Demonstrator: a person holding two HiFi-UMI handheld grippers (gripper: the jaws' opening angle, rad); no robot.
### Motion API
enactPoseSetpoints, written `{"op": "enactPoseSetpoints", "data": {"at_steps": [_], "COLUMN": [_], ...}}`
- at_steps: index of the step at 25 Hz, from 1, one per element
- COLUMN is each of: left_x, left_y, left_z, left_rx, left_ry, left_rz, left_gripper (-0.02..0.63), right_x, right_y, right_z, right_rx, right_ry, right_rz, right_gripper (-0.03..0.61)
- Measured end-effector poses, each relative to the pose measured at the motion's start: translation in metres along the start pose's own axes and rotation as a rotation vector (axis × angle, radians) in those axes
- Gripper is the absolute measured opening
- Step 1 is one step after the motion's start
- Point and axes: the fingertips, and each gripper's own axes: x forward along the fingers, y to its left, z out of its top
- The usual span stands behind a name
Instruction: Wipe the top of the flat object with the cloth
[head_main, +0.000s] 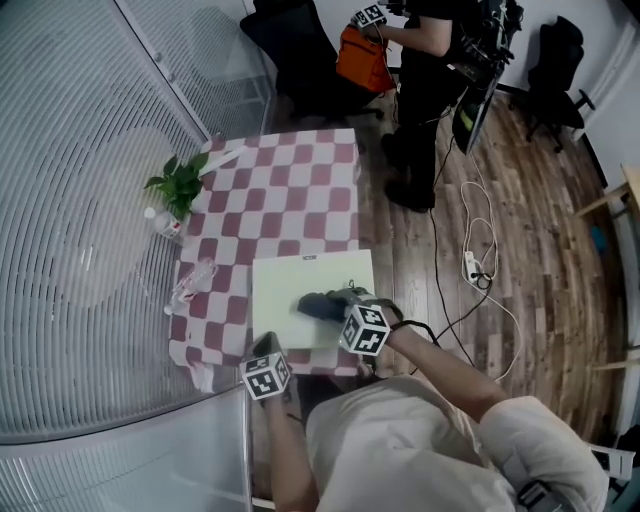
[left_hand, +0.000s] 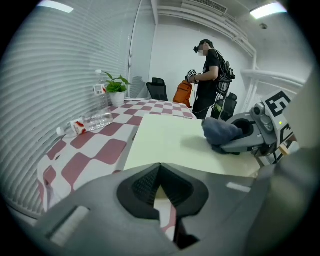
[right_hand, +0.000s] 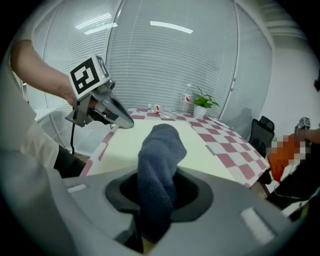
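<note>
A red-and-white checked table (head_main: 300, 200) was seen, with a pale cream flat board (head_main: 300, 280) laid at its 6 o'clock end. The right gripper (head_main: 338, 302) was clamped on a dark blue cloth (right_hand: 160, 150), bunched and nubbly, which was pressed on the board near its middle. The left gripper (left_hand: 157, 167), jaws closed together on nothing, was held at the board's 7 o'clock corner.

A pale green rectangular board (head_main: 285, 285) lies flat. A bunched dark blue cloth (head_main: 318, 305) sits on it, toward its near edge.
</note>
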Motion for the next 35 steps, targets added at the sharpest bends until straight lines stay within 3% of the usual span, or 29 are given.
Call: {"op": "enactPoseSetpoints", "data": {"at_steps": [14, 25, 29, 35], "left_x": [0.0, -0.003, -0.003, -0.006], "left_y": [0.0, -0.001, 0.002, 0.0], "left_z": [0.001, 0.0, 0.001, -0.001], "left_rx": [0.014, 0.026, 0.034, 0.017], "left_ry": [-0.023, -0.076, -0.077, -0.071], "left_rz": [0.008, 0.003, -0.026, -0.139], "left_gripper": [0.008, 0.008, 0.008, 0.008], "right_x": [-0.058, -0.078, -0.083, -0.086], "right_y": [-0.018, 0.01, 0.034, 0.045], "right_z": [-0.054, -0.063, -0.066, -0.069], "right_rx": [0.127, 0.208, 0.252, 0.309], "right_ry": [0.003, 0.05, 0.084, 0.152], "right_rz": [-0.107, -0.203, -0.214, -0.232], "right_gripper": [0.115, 0.115, 0.115, 0.115]}}
